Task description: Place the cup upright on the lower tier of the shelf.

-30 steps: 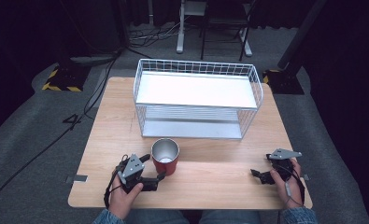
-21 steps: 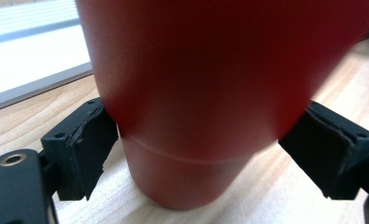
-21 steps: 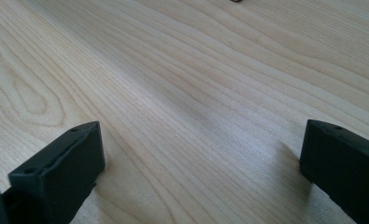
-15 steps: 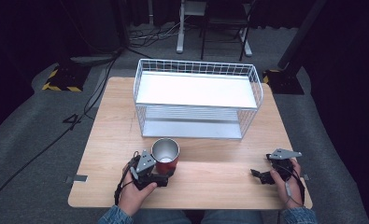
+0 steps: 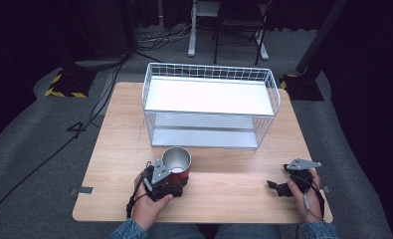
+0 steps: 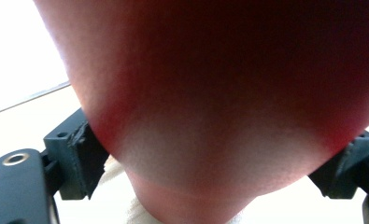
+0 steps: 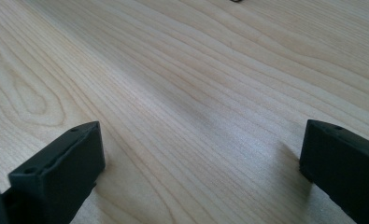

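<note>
We are working at the grasping step: in the lower middle of the high view our left gripper is closing in on the red cup, which is standing upright on the table just in front of the wire rack. In the left gripper view the cup is sitting between the two jaws, both at or very near its wall, though we cannot tell whether they are pressing yet. At the lower right, our right gripper is resting apart with its jaws wide open over bare wood. Next, we judge, the move calls for a firm squeeze, then a straight lift toward the rack.
</note>
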